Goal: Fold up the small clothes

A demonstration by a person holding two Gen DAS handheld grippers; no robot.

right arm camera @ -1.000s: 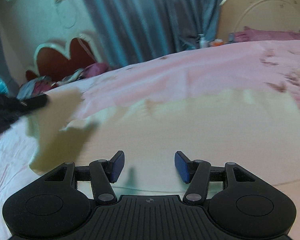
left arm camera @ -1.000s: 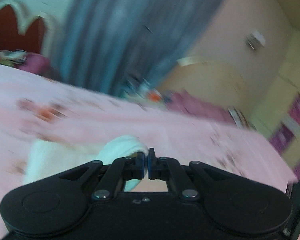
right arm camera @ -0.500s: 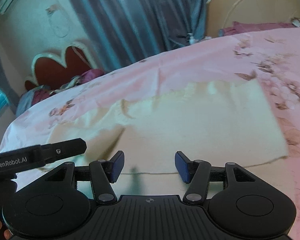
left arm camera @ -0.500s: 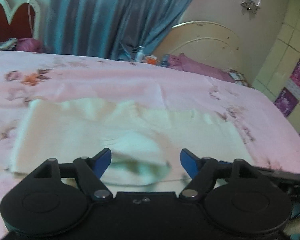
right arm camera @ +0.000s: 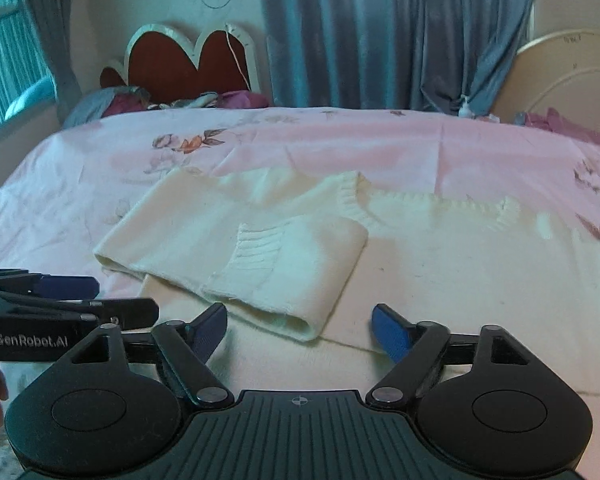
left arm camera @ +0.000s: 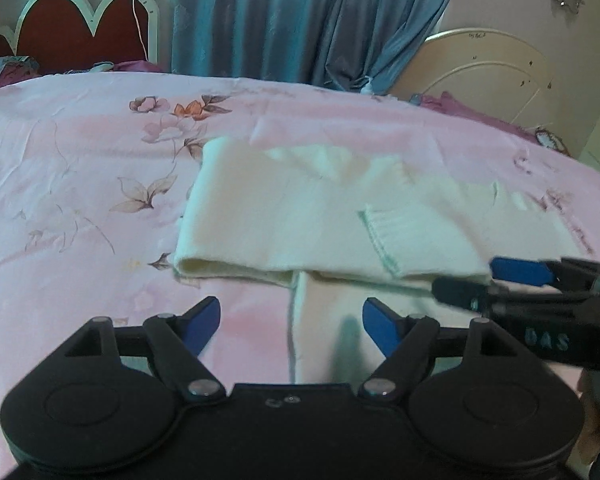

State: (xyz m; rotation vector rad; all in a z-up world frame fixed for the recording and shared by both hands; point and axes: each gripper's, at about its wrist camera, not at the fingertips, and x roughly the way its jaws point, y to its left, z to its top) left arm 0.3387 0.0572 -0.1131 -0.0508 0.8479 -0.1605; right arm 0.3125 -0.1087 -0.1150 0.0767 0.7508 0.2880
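Observation:
A cream knitted sweater (right arm camera: pixel 440 264) lies flat on the pink floral bedspread (right arm camera: pixel 340 140). Its left sleeve (right arm camera: pixel 260 256) is folded across the body, ribbed cuff up; it also shows in the left wrist view (left arm camera: pixel 300 224). My left gripper (left arm camera: pixel 291 320) is open and empty, just in front of the sweater's near left edge. My right gripper (right arm camera: pixel 299 328) is open and empty above the sweater's near hem. Each gripper shows in the other's view: the right one (left arm camera: pixel 520 280) at the right edge, the left one (right arm camera: pixel 60 292) at the left edge.
A red heart-shaped headboard (right arm camera: pixel 188 64) with crumpled bedding stands at the far left. Blue curtains (right arm camera: pixel 380 32) hang behind the bed. A cream arched headboard (left arm camera: pixel 480 68) and purple pillows are at the far right.
The left gripper was shut on the sleeve and lifted it; it has laid the sleeve across the body, opened and drawn back. The right gripper stayed open, its view shifted over the sweater.

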